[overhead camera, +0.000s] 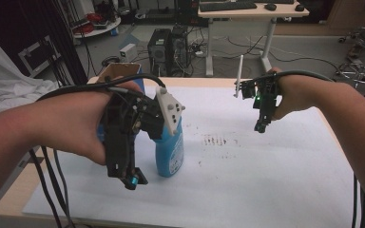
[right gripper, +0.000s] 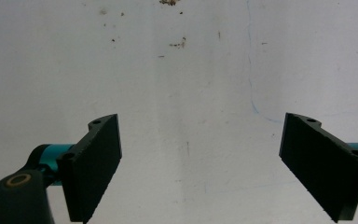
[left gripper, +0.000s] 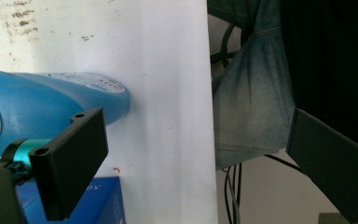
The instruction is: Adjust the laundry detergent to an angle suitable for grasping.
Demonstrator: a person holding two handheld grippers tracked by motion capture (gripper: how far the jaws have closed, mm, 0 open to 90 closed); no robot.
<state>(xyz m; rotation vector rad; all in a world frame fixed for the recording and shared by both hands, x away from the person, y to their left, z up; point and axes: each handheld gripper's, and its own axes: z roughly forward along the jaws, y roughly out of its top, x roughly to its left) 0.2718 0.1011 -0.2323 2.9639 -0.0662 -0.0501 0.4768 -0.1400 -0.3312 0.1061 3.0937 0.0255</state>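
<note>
A blue plastic spray bottle with a white trigger head (overhead camera: 170, 142) stands upright on the white sheet covering the counter (overhead camera: 266, 175), toward the left side, just in front of a small open cardboard box (overhead camera: 119, 71) at the far edge. The left claw (overhead camera: 132, 180) hangs right beside the bottle, pointing down at the near side of its body; in the left gripper view its two black jaws stand wide apart, with the blue body (left gripper: 51, 105) lying just past one jaw and nothing pressed between them. A darker blue carton (left gripper: 100, 200) shows low in that same view.

The right claw (overhead camera: 260, 127) hovers well away over the bare sheet, jaws spread wide and empty in the right gripper view.

I'd judge the bottle to be stiff but smooth, a bit slippery on its rounded sides, and light or heavy depending on its fill, which I cannot make out. The narrow waist below the trigger head looks the safest place to clamp; a grip low on the belly could slide, and a nudge up high could tip it.

Some brown specks and smudges (overhead camera: 216, 141) mark the sheet between the two claws. The cables trailing from each hand could catch the bottle.
</note>
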